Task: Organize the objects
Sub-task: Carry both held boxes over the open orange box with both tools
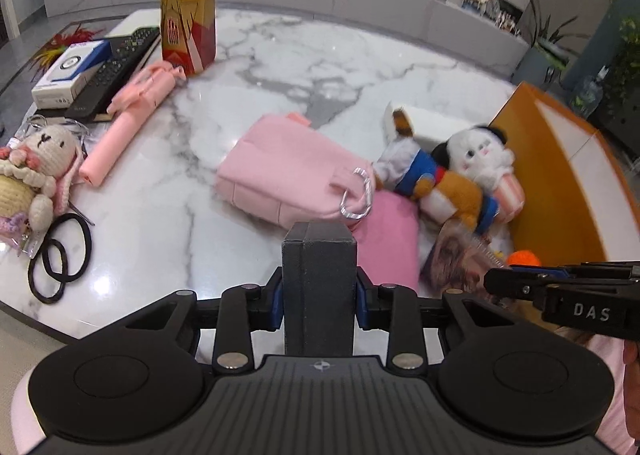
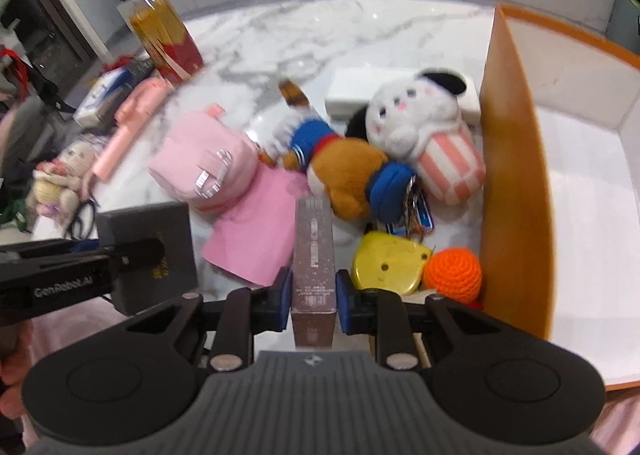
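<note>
1. The left claw (image 1: 319,287) is clamped on a dark grey box (image 1: 319,275), its blue pads pressed against the box's two sides; the box stands upright between them, held above the table's near edge.
2. The right claw (image 2: 313,291) is narrow too, gripping a slim brownish-pink box (image 2: 314,255) by its long faces, so the box points forward along the fingers. Each hand carrying one box suggests both are meant to be put away together.
3. Just beyond the right claw lie a yellow pouch (image 2: 390,267) and an orange crochet ball (image 2: 452,271), both close against the outer wall of the orange box (image 2: 512,183).
4. That orange box, open and white inside, sits at the right of the marble table (image 1: 280,55); it looks like the intended container, and it appears empty as far as can be seen.
5. Ahead, a brown plush toy in blue (image 2: 344,171) leans on a white plush toy (image 2: 416,115), beside a pink pouch (image 1: 288,171) with a clear clip.
6. Farther left rest a crochet bunny (image 1: 40,159), black hair ties (image 1: 60,251), a pink folded handle (image 1: 128,115) and a tea bottle (image 1: 188,11), not yet sorted.
</note>
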